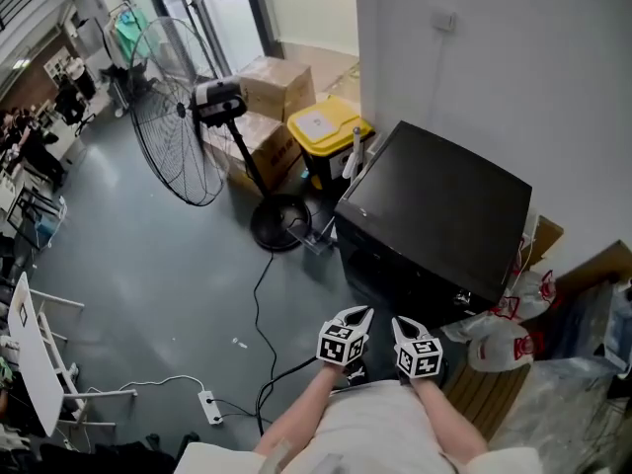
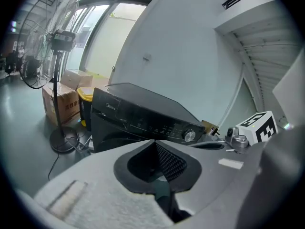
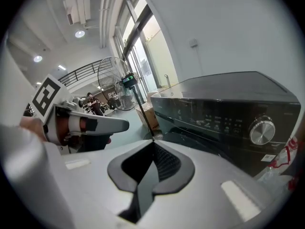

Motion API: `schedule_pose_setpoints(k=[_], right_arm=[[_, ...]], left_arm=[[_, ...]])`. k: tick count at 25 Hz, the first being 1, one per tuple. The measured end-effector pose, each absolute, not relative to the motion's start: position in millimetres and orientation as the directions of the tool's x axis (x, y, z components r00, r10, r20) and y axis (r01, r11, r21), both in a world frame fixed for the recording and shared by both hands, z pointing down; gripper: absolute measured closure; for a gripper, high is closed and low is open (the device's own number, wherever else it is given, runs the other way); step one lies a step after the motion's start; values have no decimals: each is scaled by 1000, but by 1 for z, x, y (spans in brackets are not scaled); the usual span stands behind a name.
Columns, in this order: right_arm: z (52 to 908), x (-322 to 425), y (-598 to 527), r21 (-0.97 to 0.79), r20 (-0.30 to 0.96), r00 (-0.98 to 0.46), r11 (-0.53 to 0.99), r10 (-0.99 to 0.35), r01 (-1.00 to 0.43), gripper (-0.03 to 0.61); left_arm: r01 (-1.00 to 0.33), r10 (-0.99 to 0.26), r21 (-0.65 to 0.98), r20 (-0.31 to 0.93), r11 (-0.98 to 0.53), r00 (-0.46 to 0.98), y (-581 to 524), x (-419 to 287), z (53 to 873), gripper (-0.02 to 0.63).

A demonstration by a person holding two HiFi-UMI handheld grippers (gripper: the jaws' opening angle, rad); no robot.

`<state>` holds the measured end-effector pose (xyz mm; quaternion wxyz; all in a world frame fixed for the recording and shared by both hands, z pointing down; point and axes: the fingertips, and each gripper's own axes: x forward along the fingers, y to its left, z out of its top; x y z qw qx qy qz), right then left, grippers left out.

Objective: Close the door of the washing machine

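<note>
Our left gripper (image 2: 155, 142) has its two grey jaws pressed together with nothing between them. The ribbed black pads meet at a narrow seam inside a matte, smooth shell. Our right gripper (image 3: 152, 143) is the same: jaws closed tip to tip, empty, with dark textured pads set in pale grey plastic. In the head view the two tools are side by side, close together, each carrying a white cube with black square markers. Both point toward the washing machine (image 1: 434, 205) just ahead of them without touching it.

The washing machine is a boxy black appliance with a flat, slightly glossy top and sharp edges. It stands against the white wall (image 1: 553, 87), to the right of the fan. Its control panel (image 3: 224, 123) is a long dark strip of small pale markings, ending in a round silver knob (image 3: 262, 131). Below the panel the front is dark and reflective, and we cannot tell how the door stands.

To its left are a yellow-lidded bin (image 1: 326, 126), brown cardboard boxes (image 1: 276, 87) and a standing fan (image 1: 183, 117) with a round wire cage, all on the smooth grey floor (image 1: 148, 265). Crumpled white-and-red plastic bags (image 1: 504, 334) lie to the machine's right.
</note>
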<state>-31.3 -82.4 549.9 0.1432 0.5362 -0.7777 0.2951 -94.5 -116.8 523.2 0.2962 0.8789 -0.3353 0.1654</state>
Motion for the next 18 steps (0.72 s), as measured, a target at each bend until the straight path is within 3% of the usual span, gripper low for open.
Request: schedule_pose_setpoints(k=[18], right_arm=[[546, -7, -88, -306, 537, -344, 202, -771, -930, 577]], left_arm=[[-688, -475, 399, 511, -606, 716, -121, -89, 526, 612]])
